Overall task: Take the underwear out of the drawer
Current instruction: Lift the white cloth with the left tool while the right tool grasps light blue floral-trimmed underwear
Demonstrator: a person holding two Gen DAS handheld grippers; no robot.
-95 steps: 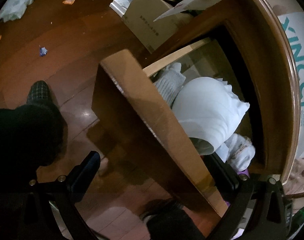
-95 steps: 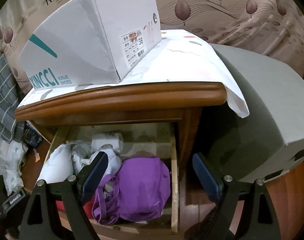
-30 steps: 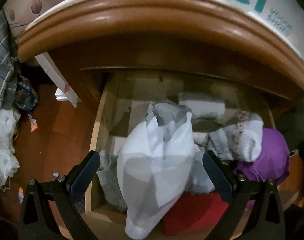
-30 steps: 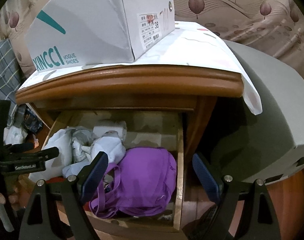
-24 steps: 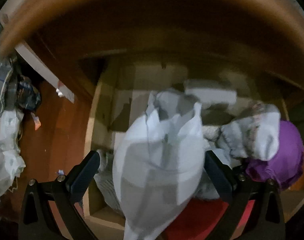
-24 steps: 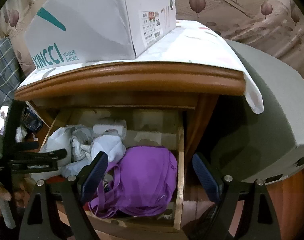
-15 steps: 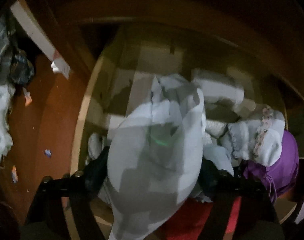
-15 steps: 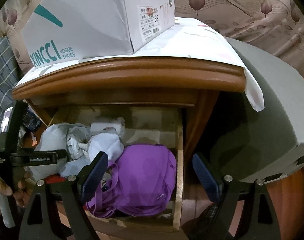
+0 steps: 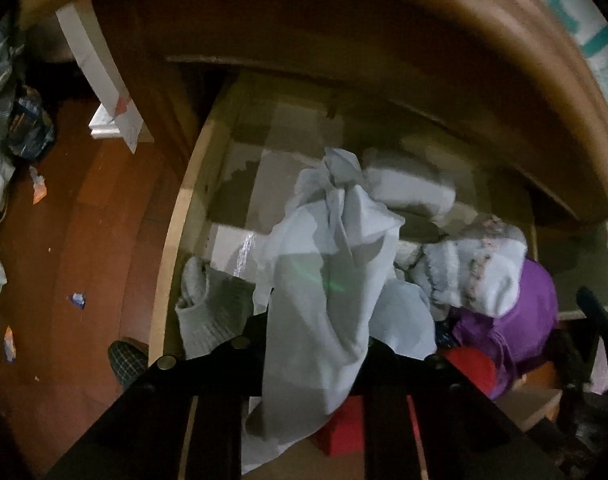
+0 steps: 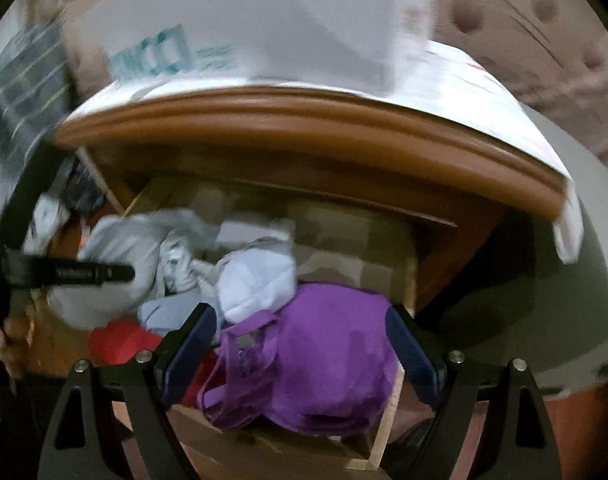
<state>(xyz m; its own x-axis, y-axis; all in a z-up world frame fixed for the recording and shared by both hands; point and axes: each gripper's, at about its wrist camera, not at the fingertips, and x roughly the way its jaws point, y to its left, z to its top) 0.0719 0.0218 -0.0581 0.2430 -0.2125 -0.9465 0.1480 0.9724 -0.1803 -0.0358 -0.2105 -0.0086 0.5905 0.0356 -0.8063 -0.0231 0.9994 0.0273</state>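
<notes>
Left gripper [image 9: 316,344] sits low over the open drawer [image 9: 171,248], pointing steeply down. Its jaws have just been closing and now pinch the pale blue underwear [image 9: 332,280]; cloth is bunched between them and drapes over the frame toward the camera. The pads themselves are hidden by the fabric.

Underwear reads as thin, soft and light with no stiffness, so it will sag and trail when lifted and could snag neighbours. The bunched middle fold is a fair place to hold; a loose edge could slip. It lies at the drawer's left-centre, its far end twisted up in a peak.

Just left of it is a grey sock [image 9: 203,312], below it something red [image 9: 464,364]. To the right a white sock bundle [image 9: 476,272] touches it, then a purple bra [image 9: 520,320] at the right side. Farther back are a white folded piece [image 9: 408,188] and the bare drawer floor, then the nightstand top [image 9: 424,8] overhanging.

Right gripper [image 10: 299,348] hangs wide open above the bra [image 10: 328,356], holding nothing; whether its pads touch the cloth cannot be told from the blur. From that view the left gripper [image 10: 127,272] shows side-on at the underwear [image 10: 119,256], with a hand [image 10: 3,340] at the left edge. A shoebox [image 10: 263,12] sits on top, far back.
</notes>
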